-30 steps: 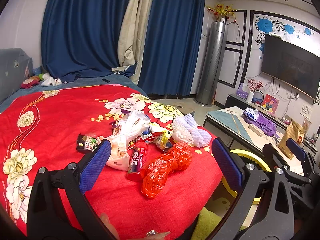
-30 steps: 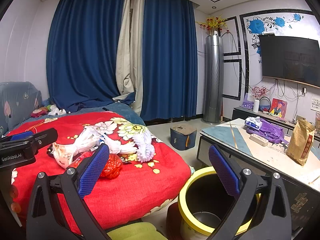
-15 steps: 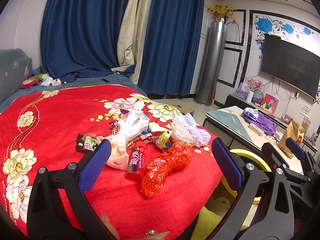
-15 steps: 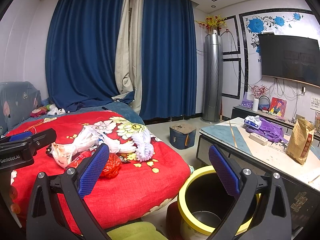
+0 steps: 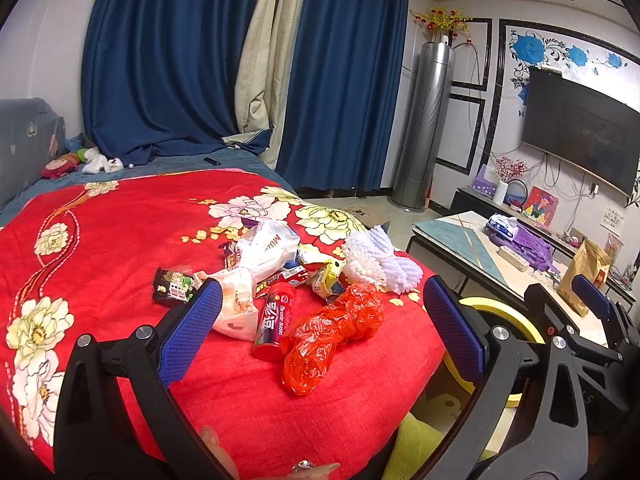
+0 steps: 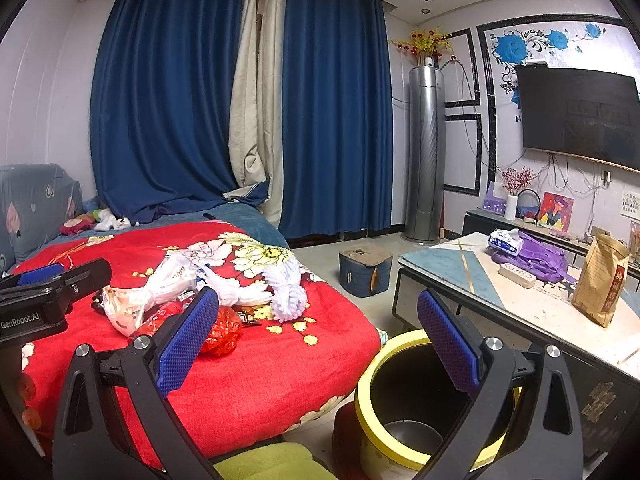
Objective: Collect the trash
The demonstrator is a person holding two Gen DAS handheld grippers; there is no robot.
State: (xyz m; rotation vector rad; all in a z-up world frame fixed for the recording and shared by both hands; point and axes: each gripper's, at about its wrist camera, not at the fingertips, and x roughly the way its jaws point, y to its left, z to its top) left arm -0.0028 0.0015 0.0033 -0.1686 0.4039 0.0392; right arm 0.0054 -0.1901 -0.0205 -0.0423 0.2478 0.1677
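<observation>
A pile of trash lies on the red flowered bedspread (image 5: 100, 240): a crumpled red plastic bag (image 5: 332, 328), a red tube-shaped can (image 5: 274, 322), white plastic bags (image 5: 260, 256), a dark snack wrapper (image 5: 174, 286) and a white foam net (image 5: 380, 262). My left gripper (image 5: 320, 328) is open and empty, held just short of the pile. My right gripper (image 6: 316, 340) is open and empty, above the gap between the bed and the yellow-rimmed trash bin (image 6: 420, 396). The bin's rim also shows in the left wrist view (image 5: 496, 316). The pile also shows in the right wrist view (image 6: 208, 288).
A low table (image 6: 500, 300) stands right of the bin, with a brown paper bag (image 6: 600, 284), purple cloth (image 6: 536, 256) and a white power strip (image 6: 518, 274). A blue stool (image 6: 364, 268) stands on the floor. A yellow-green cushion (image 6: 268, 464) lies below the grippers.
The left gripper has crept slightly toward the trash pile. The right gripper has barely moved. Both stay open.
</observation>
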